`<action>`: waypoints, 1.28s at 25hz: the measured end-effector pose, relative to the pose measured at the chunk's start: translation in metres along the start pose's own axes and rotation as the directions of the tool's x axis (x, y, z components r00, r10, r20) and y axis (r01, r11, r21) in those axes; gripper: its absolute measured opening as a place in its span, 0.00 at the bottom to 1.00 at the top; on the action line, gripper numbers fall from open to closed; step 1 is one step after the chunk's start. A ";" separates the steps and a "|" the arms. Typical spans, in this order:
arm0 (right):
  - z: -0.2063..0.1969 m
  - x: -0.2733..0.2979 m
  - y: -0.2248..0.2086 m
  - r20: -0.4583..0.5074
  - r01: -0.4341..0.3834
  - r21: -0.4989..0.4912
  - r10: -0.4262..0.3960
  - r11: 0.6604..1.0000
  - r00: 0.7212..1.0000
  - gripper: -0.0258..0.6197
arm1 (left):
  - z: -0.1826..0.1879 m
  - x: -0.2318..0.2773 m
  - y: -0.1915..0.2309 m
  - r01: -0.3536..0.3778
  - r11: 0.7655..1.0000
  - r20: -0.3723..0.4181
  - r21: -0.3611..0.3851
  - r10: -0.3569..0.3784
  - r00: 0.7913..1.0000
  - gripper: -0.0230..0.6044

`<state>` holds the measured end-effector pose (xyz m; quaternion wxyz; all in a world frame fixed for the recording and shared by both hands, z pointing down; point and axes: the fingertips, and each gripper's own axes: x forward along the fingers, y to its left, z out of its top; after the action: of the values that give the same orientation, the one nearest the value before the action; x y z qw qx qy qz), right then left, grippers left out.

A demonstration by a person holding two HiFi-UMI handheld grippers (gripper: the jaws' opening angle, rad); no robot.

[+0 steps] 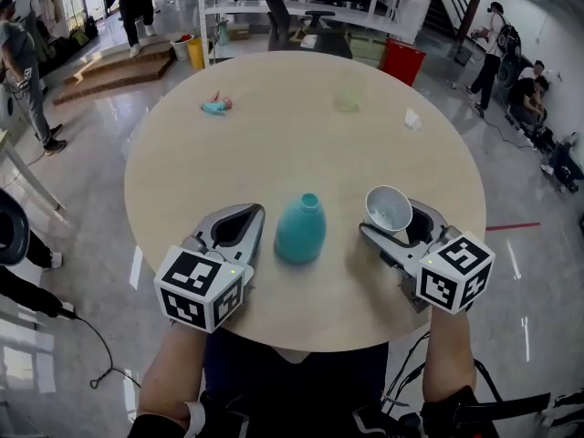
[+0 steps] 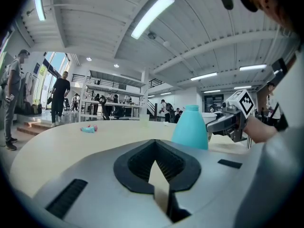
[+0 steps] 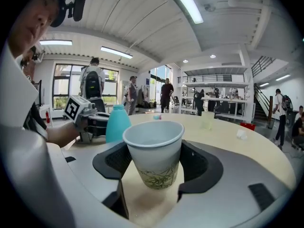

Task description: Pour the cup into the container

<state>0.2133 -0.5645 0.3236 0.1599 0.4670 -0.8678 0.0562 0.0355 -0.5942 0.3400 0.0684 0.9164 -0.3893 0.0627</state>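
Cup [image 3: 154, 153] is upright, clamped in the right gripper [image 1: 392, 221], just right of the teal container [image 1: 300, 229]. Its wide rim over that narrow neck could spill; left gripper [image 1: 252, 212], jaws together and empty, left of the container, isn't steadying it

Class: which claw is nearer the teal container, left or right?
Left. The left claw sits just beside the teal container; the right claw, gripping the paper cup, is farther off on its other side.

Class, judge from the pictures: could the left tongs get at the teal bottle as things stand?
Probably yes. The left tongs sit just beside the teal bottle, with only bare table between; they are shut, so would need opening first.
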 end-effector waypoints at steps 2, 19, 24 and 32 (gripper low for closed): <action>0.019 0.006 0.009 -0.012 -0.021 -0.074 0.020 0.997 1.000 0.53 | 0.000 0.002 0.000 0.008 1.000 -0.010 -0.001 -0.008 1.000 0.02; 0.064 0.024 0.041 -0.143 -0.080 -0.357 0.030 0.931 0.989 0.53 | -0.020 0.007 -0.010 0.116 0.993 -0.156 -0.026 -0.118 0.981 0.02; 0.070 0.027 0.044 -0.168 -0.090 -0.408 0.022 0.909 0.986 0.53 | -0.021 0.007 -0.008 0.114 0.993 -0.157 -0.025 -0.117 0.981 0.02; 0.070 0.034 0.048 -0.233 -0.088 -0.535 -0.047 0.840 0.971 0.53 | -0.022 0.008 -0.011 0.133 0.991 -0.161 -0.020 -0.134 0.978 0.02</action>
<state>0.1399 -0.5819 0.2712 0.3869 0.3833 -0.8279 -0.1342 0.0475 -0.5879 0.3620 0.1080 0.9321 -0.3202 0.1306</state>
